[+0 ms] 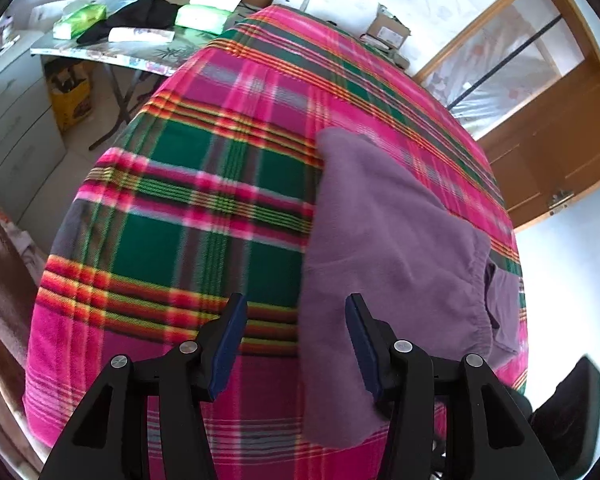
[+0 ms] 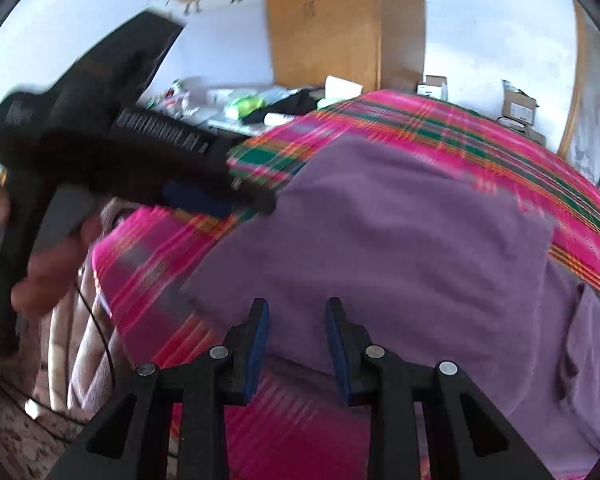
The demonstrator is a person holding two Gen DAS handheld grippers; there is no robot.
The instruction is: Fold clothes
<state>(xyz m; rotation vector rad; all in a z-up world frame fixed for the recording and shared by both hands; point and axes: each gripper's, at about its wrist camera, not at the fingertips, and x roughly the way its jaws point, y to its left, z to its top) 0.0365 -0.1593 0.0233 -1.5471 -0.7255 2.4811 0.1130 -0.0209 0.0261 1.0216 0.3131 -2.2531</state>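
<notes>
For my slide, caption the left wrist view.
Open left tongs hover over purple trousers spread on a pink-green plaid blanket.

Your grippers (image 1: 296, 312) (image 2: 298, 312) are black, angular frames with silver rivets and dark blue finger pads (image 1: 230, 344).

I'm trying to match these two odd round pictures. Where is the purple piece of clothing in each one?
Left wrist view: the purple garment lies right of centre on the plaid blanket, running down past the left gripper.
Right wrist view: it fills the centre and right, just beyond the right gripper.
Shared landmark: the cluttered side table behind the bed.
</notes>
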